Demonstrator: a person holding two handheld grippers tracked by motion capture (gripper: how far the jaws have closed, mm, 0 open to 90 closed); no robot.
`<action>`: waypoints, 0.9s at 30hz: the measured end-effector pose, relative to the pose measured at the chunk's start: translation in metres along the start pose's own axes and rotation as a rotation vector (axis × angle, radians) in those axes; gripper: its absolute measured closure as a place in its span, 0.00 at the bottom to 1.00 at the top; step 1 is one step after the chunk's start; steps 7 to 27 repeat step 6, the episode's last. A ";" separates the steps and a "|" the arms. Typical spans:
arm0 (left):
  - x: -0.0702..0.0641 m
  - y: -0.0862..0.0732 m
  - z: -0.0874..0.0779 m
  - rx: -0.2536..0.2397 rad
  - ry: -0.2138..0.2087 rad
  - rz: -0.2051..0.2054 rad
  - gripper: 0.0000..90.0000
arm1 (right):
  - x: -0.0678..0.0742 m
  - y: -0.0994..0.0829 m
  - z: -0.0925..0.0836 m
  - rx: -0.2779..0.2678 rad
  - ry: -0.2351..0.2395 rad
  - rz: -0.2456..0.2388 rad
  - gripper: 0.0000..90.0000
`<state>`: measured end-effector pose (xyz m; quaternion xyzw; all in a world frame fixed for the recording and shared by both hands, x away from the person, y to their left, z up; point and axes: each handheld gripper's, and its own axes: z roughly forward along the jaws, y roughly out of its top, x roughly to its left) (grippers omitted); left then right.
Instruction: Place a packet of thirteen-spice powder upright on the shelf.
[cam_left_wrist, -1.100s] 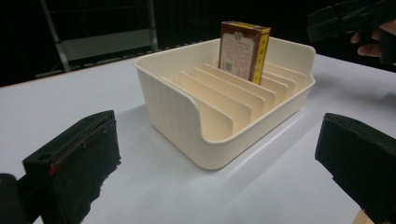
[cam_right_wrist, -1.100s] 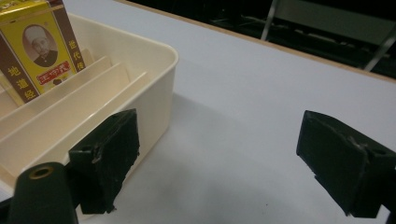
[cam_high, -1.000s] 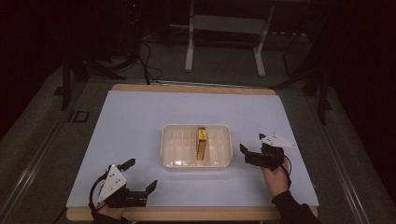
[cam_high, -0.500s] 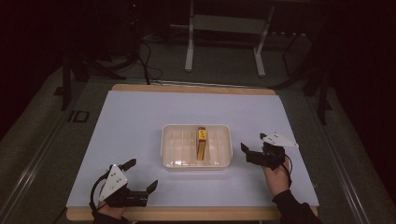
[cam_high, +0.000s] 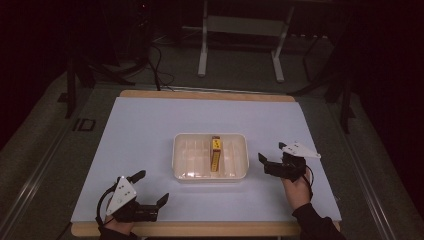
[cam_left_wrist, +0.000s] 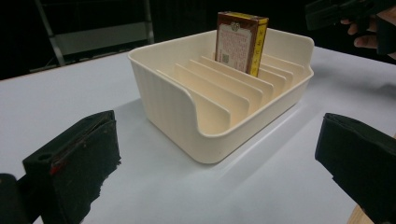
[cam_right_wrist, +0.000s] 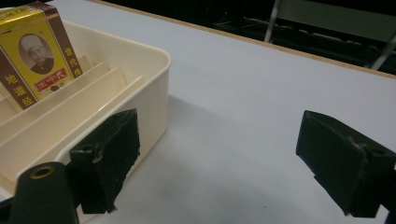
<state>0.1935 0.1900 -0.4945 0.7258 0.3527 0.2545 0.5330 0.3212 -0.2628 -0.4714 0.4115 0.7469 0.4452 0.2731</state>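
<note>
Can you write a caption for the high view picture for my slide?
Two open tools, left tool and right tool, flank a cream tray holding a yellow box.

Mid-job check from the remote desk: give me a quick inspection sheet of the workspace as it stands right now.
Surface: pale blue table top with a wooden edge, flat and clean.
Job's things: cream slotted tray near the middle; yellow and brown box standing upright in one slot, the other slots bare.
Clutter: nothing seen.
Grippers: left hand-held gripper at the near left corner, jaws apart, holding nothing; right hand-held gripper just right of the tray, jaws apart, holding nothing, one jaw close beside the tray wall.
Cables: a black cable loops by each gripper; more cables on the floor beyond.
Surroundings: dark room, white metal stand behind the table.
</note>
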 end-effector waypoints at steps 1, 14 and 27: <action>0.000 0.000 0.000 0.001 0.001 0.000 0.00 | 0.000 0.000 0.000 0.002 0.004 0.000 0.15; 0.000 0.000 0.000 -0.001 0.000 0.000 0.00 | 0.000 0.000 -0.001 -0.004 -0.001 -0.002 0.15; 0.000 0.000 0.000 -0.001 0.000 0.000 0.00 | 0.000 0.000 -0.001 -0.004 -0.001 -0.002 0.15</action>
